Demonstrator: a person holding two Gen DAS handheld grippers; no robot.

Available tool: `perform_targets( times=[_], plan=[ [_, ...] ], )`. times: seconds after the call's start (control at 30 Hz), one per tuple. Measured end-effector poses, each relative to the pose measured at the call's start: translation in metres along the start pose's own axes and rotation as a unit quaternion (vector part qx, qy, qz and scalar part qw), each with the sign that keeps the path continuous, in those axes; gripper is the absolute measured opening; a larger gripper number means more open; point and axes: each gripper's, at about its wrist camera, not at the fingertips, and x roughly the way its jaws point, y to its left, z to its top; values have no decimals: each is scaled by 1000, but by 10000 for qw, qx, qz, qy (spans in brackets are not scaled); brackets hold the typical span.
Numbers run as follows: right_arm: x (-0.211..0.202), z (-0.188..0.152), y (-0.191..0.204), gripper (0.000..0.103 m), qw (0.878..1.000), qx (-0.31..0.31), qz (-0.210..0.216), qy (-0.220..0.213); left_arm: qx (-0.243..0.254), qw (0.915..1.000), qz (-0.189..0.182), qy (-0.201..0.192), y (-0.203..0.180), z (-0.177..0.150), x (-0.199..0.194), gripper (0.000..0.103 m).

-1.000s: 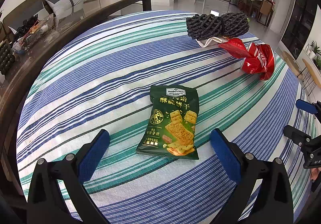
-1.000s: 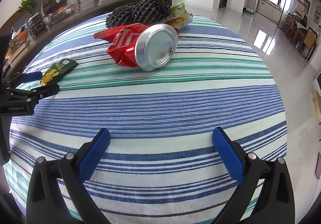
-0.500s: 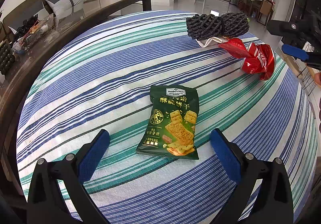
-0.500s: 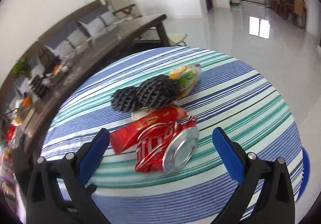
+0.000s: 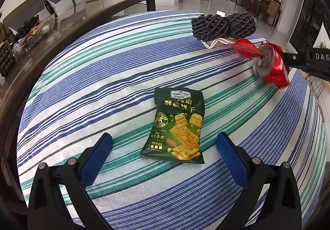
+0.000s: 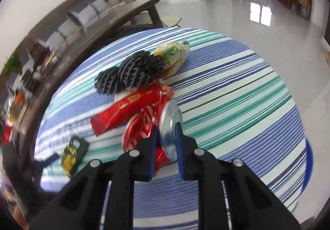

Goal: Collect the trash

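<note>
While the right gripper [image 6: 165, 137] has its fingers [image 6: 152, 147] drawn close together on the crushed red can [image 6: 156, 124], pinching it at its silver end, the left gripper [image 5: 164, 152] hangs with its blue-padded fingers [image 5: 97, 157] spread wide and holding nothing. Taking the can as the landmark, it lies near the right edge of the striped bench [image 5: 103, 85], seen in the left wrist view as a blurred red and silver shape [image 5: 270, 65] with the right gripper's dark body [image 5: 309, 61] reaching in from beyond it. Touching the can on its far side is a long red wrapper [image 6: 127, 110], and behind that sits a bundle of black foam netting [image 6: 134, 73] resting partly on a pale wrapper [image 5: 214, 42]. Further back from the can, against the netting, lies a yellow and green snack bag [image 6: 173, 56]. A green cracker packet [image 5: 179, 124] lies flat well apart from the can, toward the middle of the bench, between and just ahead of the left gripper's open fingers. Nothing lies between that packet and the fingers. Beyond the can and the bench edge stands a dark wooden table [image 5: 61, 30] crowded with clutter, with cushioned seating [image 5: 68, 1] behind it; the cloth on the bench has blue, green and white stripes.
</note>
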Motion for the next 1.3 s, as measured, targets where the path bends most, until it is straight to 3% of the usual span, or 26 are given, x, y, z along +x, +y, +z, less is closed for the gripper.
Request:
perform_targets(
  times=[0.3,0.43,0.5,0.53,0.6,0.67,0.73,0.87,0.97,1.0,1.03,1.17,1.3],
  plan=[
    [-49,-34,-4,16,9914,-1183,510,225,0,10000,1,0,0,0,0,99],
    [-53,-59,-1,17,9852,-1652,388,252,0,10000,1,0,0,0,0,99],
    [-55,-65,-5,29,9857,-1598,482,223,0,10000,2,0,0,0,0,99],
    [-56,-67,-8,43,9866,-1528,528,198,0,10000,2,0,0,0,0,99],
    [-59,-69,-11,50,9871,-1461,645,150,0,10000,1,0,0,0,0,99],
    [-61,-72,-10,74,9871,-1440,691,105,0,10000,2,0,0,0,0,99],
    [-63,-74,-4,87,9864,-1493,685,54,0,10000,2,1,0,0,0,99],
    [-54,-80,17,89,9827,-1812,351,168,-5,10000,6,0,0,0,0,99],
    [-44,-82,15,88,9850,-1701,104,284,55,10000,-24,36,0,0,0,99],
    [-43,-82,12,83,9864,-1610,26,320,133,9998,-102,117,1,2,0,99],
    [-41,-83,8,60,9871,-1548,-3,397,207,9994,-200,198,4,2,-1,99],
    [-44,-86,2,60,9865,-1559,23,503,223,9977,-615,179,13,-1,-6,99],
    [-54,-89,-2,60,9879,-1492,131,401,360,9978,-525,192,6,5,-1,91]
  ],
)
